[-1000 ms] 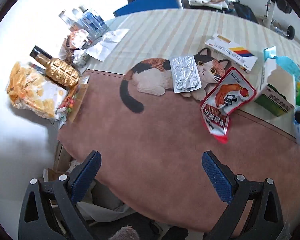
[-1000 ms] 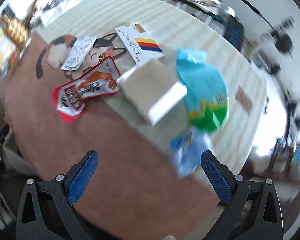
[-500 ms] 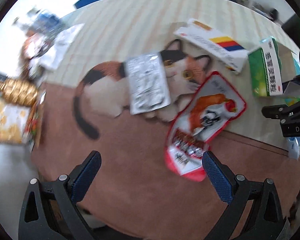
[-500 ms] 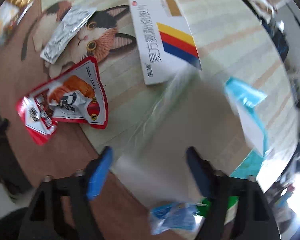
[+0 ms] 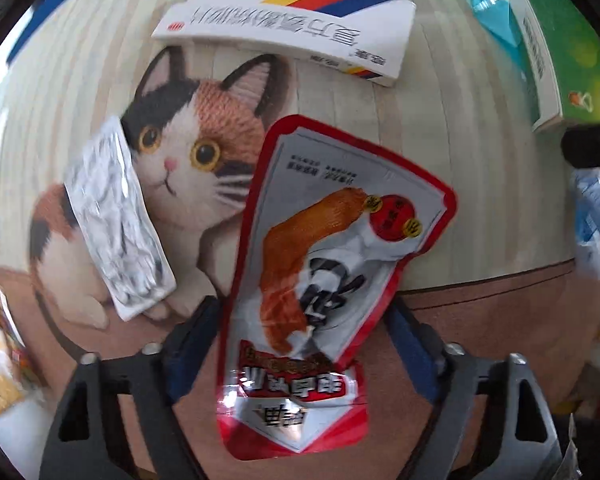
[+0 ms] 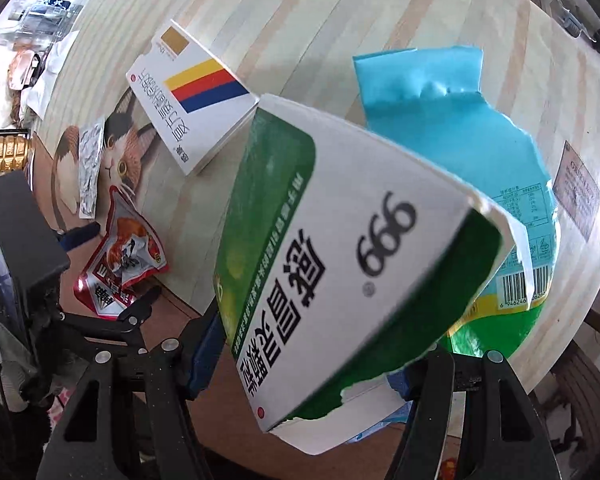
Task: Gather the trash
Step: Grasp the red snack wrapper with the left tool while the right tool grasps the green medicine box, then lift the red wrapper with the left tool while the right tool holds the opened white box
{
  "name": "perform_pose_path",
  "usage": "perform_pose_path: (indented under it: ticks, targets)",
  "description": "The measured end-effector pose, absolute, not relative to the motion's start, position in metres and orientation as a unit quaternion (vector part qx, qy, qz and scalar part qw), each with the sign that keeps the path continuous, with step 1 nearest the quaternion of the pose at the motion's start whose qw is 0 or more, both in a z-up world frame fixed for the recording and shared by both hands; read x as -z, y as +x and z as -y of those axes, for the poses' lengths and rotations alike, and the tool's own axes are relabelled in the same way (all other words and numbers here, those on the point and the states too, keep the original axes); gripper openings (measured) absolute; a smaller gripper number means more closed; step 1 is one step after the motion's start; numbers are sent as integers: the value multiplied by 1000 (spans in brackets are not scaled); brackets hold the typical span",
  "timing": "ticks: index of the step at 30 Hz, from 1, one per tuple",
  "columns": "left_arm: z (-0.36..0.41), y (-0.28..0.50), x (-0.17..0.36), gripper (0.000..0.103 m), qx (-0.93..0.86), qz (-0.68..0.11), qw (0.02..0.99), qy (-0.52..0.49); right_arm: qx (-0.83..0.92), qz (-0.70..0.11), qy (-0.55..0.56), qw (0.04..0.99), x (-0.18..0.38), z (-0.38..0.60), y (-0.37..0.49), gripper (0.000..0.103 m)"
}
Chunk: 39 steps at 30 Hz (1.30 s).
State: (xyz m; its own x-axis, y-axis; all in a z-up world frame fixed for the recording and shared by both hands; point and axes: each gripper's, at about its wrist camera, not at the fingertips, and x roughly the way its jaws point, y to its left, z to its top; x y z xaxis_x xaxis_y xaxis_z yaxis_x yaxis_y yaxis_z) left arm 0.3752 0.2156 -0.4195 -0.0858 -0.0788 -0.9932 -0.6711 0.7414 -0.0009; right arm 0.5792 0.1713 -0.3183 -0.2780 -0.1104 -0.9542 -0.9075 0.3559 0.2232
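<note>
A red snack wrapper [image 5: 320,280] lies on the table between the fingers of my left gripper [image 5: 300,344]; the blue pads sit on both of its sides. It also shows in the right wrist view [image 6: 120,260]. My right gripper [image 6: 312,356] is shut on a torn green-and-white medicine box [image 6: 340,240] and holds it tilted above the table. A foil blister pack [image 5: 116,224] lies left of the wrapper. A white box with coloured stripes [image 5: 292,20] lies behind it. A blue-green bag [image 6: 480,140] lies under the held box.
The table has a striped cloth [image 6: 340,20] with a cat picture [image 5: 188,140] and a brown border [image 5: 500,312]. Snacks and a gold bottle [image 6: 4,152] stand at the left edge. A small blue wrapper [image 5: 592,216] lies at the right.
My left gripper moved forward and closed in around the red wrapper. My right gripper closed on the green-and-white box and lifted it off the table.
</note>
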Motion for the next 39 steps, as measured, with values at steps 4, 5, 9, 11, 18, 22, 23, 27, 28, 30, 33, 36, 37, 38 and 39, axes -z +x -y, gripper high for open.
perform_pose_path:
  ticks: [4,5,9,11,18,22,23,27,28,30,33,36,37,38,39]
  targets:
    - [-220,349,414,63,-311,-644,594,-368,-437,-683,-374,449,316,-173,574,70]
    - [-220,338,414,63,-335,-626,578,-403,-440,-685,-381,439,315,-170,566,70]
    - [-213,301,411,63,-403,-544,533,-507,-443,-672,-397,441,312,-172,556,97]
    - [-209,297,410,63,-415,-532,528,-516,-440,-675,-378,456,304,-172,563,98]
    - [-203,317,410,63,-426,-560,524,-480,-406,-688,-296,523,284,-168,602,98]
    - [-208,329,400,63,-433,-561,532,-463,-407,-685,-271,541,277,-173,616,98]
    - [-208,330,400,64,-433,-563,532,-461,-406,-682,-273,544,275,-176,617,98]
    - [-204,336,400,65,-434,-565,528,-462,-401,-679,-286,545,283,-188,606,98]
    - [-203,336,400,65,-435,-565,527,-463,-403,-679,-285,543,282,-189,606,98]
    - [-206,338,398,65,-438,-564,526,-463,-405,-683,-287,536,290,-197,591,98]
    - [-203,333,397,65,-440,-555,525,-471,-406,-679,-299,534,296,-205,579,99]
    - [-209,324,403,64,-440,-548,529,-475,-401,-671,-316,537,305,-213,564,100]
    - [-208,321,403,63,-439,-546,531,-476,-398,-669,-323,538,308,-214,563,101]
    - [-207,319,401,63,-438,-546,534,-474,-395,-668,-328,539,312,-215,561,101]
    - [-206,318,400,62,-436,-548,537,-469,-392,-666,-334,540,315,-216,560,101]
